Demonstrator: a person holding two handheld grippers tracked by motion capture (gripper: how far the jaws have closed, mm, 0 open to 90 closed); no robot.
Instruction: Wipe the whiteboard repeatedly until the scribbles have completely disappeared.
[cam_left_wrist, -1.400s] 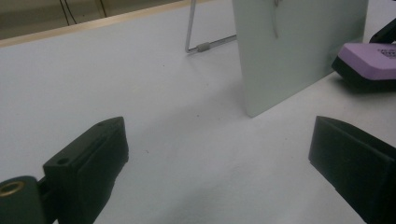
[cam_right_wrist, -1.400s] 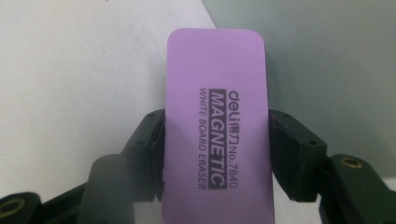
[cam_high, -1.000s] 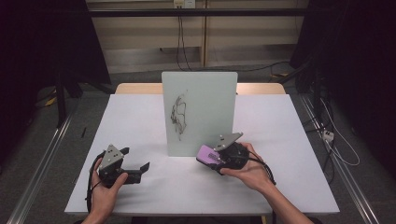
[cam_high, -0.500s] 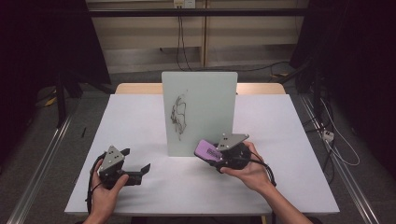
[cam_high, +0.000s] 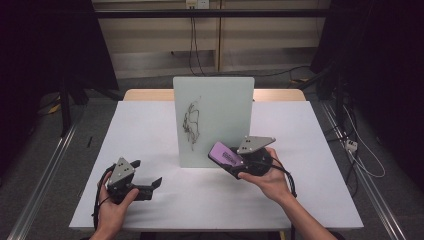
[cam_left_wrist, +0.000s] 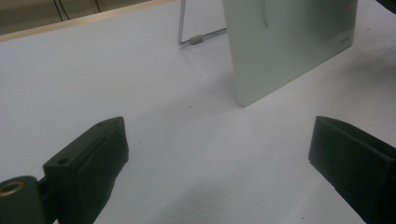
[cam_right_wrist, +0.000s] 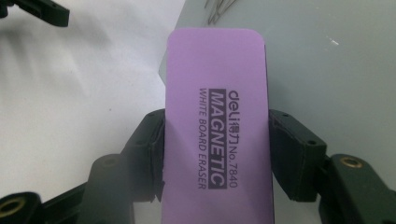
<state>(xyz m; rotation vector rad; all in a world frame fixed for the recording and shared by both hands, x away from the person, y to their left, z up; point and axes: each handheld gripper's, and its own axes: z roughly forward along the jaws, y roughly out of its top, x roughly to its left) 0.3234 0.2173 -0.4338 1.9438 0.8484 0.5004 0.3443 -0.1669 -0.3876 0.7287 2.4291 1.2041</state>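
Observation:
A purple whiteboard eraser (cam_right_wrist: 217, 126) is clamped between the jaws of my right gripper (cam_right_wrist: 215, 144), which is shut on it. In the high view the eraser (cam_high: 226, 153) points toward the lower right part of a small upright whiteboard (cam_high: 214, 120) with black scribbles (cam_high: 191, 124) on it. My right gripper (cam_high: 239, 160) hovers just in front of the board. My left gripper (cam_high: 152, 184) rests low at the table's front left, held in a hand. Its jaws stand wide open with nothing between them (cam_left_wrist: 219, 154).
The white table (cam_high: 300, 130) carries the board, which leans on a wire stand (cam_left_wrist: 198, 38) behind it. Dark curtains and a metal frame flank the table. Cables trail across the floor behind and to the right.
My right gripper with the eraser has shifted slightly and tilted toward the board. The left gripper has stayed where it was.

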